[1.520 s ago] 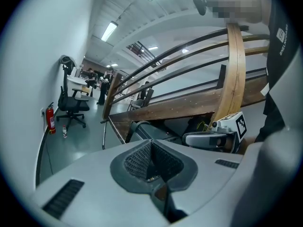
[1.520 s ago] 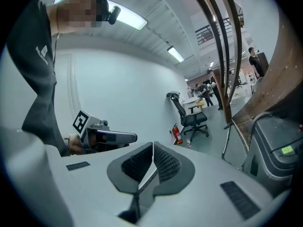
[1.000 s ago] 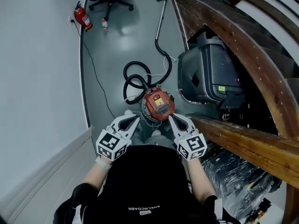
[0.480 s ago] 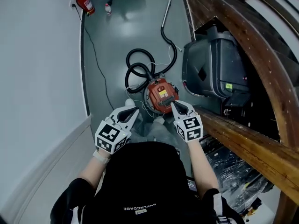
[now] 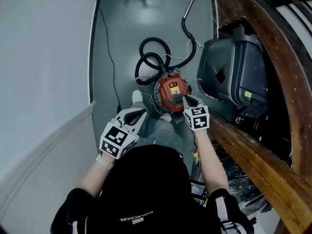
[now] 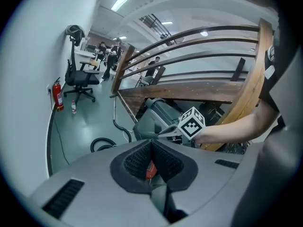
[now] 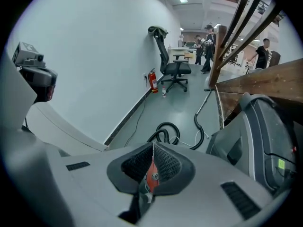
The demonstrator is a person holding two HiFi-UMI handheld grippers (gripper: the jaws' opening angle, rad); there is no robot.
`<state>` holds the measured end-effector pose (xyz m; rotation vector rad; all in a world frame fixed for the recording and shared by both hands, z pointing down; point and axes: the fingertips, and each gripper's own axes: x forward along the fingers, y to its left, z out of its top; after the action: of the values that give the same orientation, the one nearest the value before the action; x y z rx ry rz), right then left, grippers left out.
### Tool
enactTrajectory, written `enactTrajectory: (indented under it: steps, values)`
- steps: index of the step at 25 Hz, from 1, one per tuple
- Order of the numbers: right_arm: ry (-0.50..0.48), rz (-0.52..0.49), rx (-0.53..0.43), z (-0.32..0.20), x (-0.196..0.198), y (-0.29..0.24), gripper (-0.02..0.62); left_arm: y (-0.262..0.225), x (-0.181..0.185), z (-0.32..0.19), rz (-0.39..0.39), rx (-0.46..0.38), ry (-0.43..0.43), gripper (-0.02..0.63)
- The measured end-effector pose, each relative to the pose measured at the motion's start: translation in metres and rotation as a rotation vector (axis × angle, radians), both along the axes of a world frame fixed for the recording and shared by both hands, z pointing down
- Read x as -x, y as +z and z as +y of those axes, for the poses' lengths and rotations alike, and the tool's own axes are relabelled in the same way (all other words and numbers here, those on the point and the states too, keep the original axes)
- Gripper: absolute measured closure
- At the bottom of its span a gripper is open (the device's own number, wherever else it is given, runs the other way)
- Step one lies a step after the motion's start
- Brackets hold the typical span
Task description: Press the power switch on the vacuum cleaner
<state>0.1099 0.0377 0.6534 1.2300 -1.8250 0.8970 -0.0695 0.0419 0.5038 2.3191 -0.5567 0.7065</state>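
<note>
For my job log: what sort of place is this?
Probably an office or workshop corridor: grey floor, an office chair and fire extinguisher by the white wall, a wooden railing beside the vacuum cleaner.

There is one red vacuum cleaner [image 5: 173, 92], one black hose [image 5: 153, 60], one large grey machine [image 5: 234, 77] and one thin cable [image 5: 108, 52] running along the floor [image 5: 122, 28]. There are two tools, the left tool [image 5: 140, 114] and the right tool [image 5: 185, 98]. Farther off are one black office chair [image 7: 174, 70], one fire extinguisher [image 7: 153, 82] and one small bottle [image 7: 164, 92], and the people [image 7: 208, 41] beyond them are too small to count surely.
</note>
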Motion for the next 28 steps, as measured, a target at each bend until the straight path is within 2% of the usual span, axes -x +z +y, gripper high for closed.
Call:
enactTrajectory:
  steps: [16,22,28]
  values:
    - [-0.053,0.038,0.153,-0.024,-0.010,0.165,0.568,0.069,0.008,0.013,-0.088,0.056,-0.041,0.591]
    - [-0.075,0.084,0.223,-0.019,-0.014,0.225,0.568,0.100,0.024,0.030,-0.116,0.105,-0.062,0.591]
    - [-0.055,0.113,0.256,-0.022,-0.023,0.271,0.568,0.123,0.034,0.047,-0.133,0.151,-0.082,0.591]
